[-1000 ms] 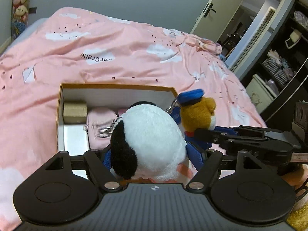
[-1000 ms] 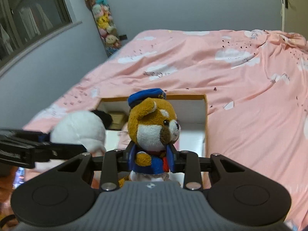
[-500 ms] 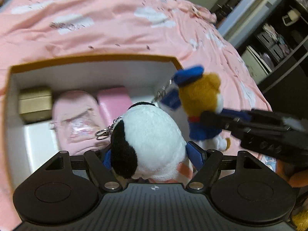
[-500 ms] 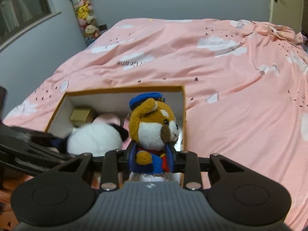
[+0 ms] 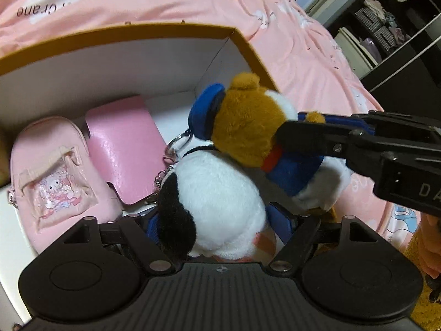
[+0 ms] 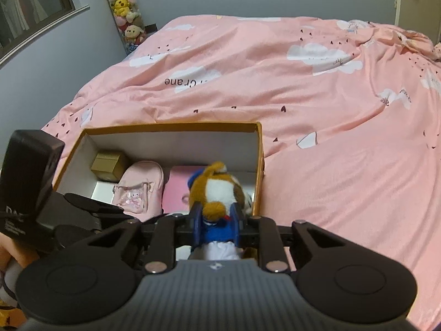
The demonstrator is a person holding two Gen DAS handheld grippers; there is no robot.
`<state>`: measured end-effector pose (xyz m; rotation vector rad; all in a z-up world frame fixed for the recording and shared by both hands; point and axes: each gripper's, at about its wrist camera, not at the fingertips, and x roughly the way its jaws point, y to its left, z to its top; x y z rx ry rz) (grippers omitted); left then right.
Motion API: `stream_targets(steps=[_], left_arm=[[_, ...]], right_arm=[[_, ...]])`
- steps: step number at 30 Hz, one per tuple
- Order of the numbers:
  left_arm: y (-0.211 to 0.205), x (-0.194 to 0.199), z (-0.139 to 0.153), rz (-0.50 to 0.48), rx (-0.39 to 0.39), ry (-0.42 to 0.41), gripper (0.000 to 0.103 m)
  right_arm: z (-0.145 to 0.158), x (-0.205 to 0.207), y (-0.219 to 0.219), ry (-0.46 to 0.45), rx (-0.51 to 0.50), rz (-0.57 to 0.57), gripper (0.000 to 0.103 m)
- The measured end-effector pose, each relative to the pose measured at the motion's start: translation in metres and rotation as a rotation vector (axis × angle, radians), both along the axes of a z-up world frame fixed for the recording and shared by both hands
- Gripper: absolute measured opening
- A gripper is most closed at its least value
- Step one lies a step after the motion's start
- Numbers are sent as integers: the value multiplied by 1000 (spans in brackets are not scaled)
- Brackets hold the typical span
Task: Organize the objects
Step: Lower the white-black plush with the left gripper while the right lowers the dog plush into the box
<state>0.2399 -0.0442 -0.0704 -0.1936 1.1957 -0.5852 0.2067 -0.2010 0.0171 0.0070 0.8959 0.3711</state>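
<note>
Left gripper (image 5: 219, 222): blue pads clamped on a round white plush with a black patch (image 5: 217, 201), fuzzy, key ring attached, held over the open box (image 5: 154, 31).

Right gripper (image 6: 216, 222): jaws closing narrow on a brown bear plush in blue cap and coat (image 6: 217, 193), held over the box's right end (its white lower body squeezed between the pads).

Box: rectangular card, ochre rim, white inside, on a pink cloud-print quilt (image 6: 317, 115). Inside it: glossy pink wallet (image 5: 124, 149), soft pink mini backpack (image 5: 52, 171), small tan carton (image 6: 106, 164).

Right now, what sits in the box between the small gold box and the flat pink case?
The pink mini backpack sits between the small gold box and the flat pink case; the right wrist view shows it.
</note>
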Motion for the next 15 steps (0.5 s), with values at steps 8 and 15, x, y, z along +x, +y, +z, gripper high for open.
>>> stream_targets(steps=[8, 15], left_arm=[[24, -12, 11, 43, -41, -36, 87], [39, -20, 19, 83, -60, -61, 56]], right_arm=[[0, 12, 7, -42, -30, 6, 22], [-2, 28, 27, -110, -90, 29, 17]])
